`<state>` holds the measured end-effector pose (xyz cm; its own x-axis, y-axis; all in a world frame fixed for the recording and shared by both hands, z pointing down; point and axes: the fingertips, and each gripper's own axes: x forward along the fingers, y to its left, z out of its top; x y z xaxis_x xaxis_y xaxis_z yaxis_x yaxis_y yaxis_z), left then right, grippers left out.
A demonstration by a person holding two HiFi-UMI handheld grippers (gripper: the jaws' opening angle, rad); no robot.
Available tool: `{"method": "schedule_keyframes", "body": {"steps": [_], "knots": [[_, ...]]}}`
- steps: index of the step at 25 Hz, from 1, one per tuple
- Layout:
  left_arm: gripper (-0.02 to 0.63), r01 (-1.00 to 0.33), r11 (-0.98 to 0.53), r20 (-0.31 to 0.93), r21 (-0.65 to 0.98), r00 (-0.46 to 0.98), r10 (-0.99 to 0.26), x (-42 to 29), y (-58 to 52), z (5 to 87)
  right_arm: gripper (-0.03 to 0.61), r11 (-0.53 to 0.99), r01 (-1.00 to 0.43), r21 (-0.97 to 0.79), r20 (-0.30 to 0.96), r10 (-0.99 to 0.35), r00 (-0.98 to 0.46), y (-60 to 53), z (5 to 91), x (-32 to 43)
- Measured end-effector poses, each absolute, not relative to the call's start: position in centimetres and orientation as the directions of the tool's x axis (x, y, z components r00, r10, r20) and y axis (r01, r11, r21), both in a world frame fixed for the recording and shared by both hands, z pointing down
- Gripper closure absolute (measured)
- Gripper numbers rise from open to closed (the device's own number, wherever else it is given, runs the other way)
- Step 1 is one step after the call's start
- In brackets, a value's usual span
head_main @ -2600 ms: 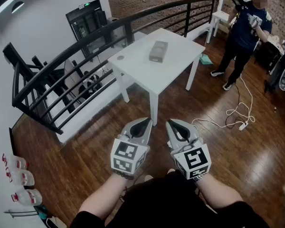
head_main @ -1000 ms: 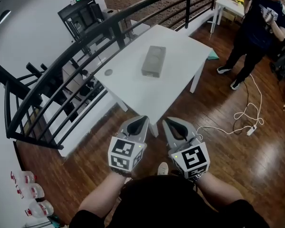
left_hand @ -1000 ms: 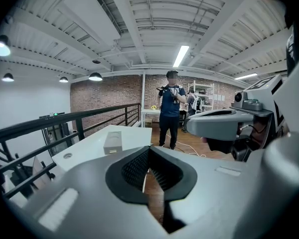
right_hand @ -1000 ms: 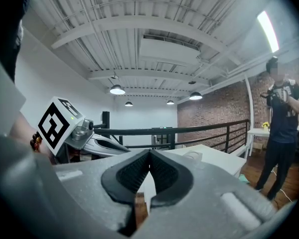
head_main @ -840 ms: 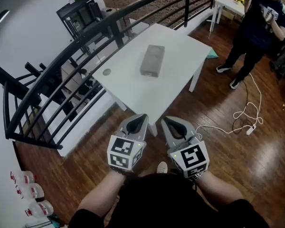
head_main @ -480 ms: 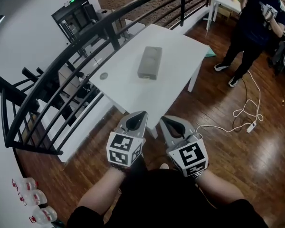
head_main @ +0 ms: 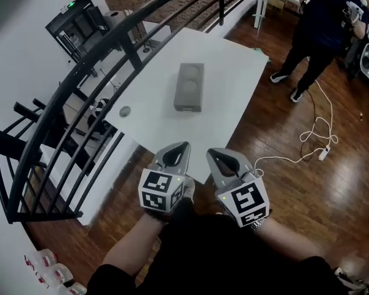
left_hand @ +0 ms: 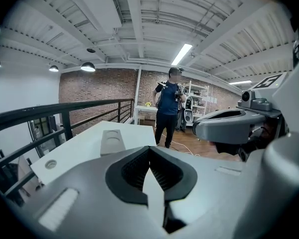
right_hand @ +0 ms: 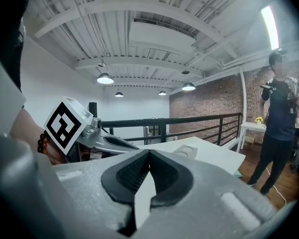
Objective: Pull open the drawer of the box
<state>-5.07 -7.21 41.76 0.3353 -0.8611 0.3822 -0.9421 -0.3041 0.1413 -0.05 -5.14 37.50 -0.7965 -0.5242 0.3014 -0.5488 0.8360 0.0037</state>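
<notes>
**Both claws shut and empty, short of the table**

The left gripper point(head_main: 184, 145) has its jaws pressed together tip to tip, with nothing between them. The right gripper point(head_main: 211, 152), just beside it, is closed the same way and holds nothing. They sit side by side, pointing forward and slightly down, each with its black-and-white marker cube turned up toward the head camera.

Just ahead of the jaw tips is the near edge of the square white table point(head_main: 227, 72). Farther ahead, well apart from both claws and near the middle of the tabletop, lies the flat grey oblong box point(head_main: 189, 86) with two round recesses in its top. Its drawer cannot be made out from here.

To the left of the claws runs a black metal railing point(head_main: 111, 48). Ahead and to the right, a person in dark clothes point(head_main: 323, 23) stands on the brown wooden floor point(head_main: 307, 195). A loose white cable point(head_main: 307, 141) lies to the right of the right gripper
</notes>
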Motion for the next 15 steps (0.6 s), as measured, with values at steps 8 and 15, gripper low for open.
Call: {"method": "schedule_keyframes", "body": {"steps": [8,15], "knots": [[0.592,-0.900,-0.352,0.417,0.255,0.431,-0.800,-8.5,-12.3,44.8,0.588,0.809,-0.587,0.008,0.381,-0.545,-0.747,-9.5,39.6,-4.4],[0.549,-0.843,-0.338,0.449,0.419,0.516,-0.729,-10.3,-16.1,49.0,0.588,0.770,-0.638,0.006,0.446,-0.573,-0.687,-12.8,41.4,-6.4]]}}
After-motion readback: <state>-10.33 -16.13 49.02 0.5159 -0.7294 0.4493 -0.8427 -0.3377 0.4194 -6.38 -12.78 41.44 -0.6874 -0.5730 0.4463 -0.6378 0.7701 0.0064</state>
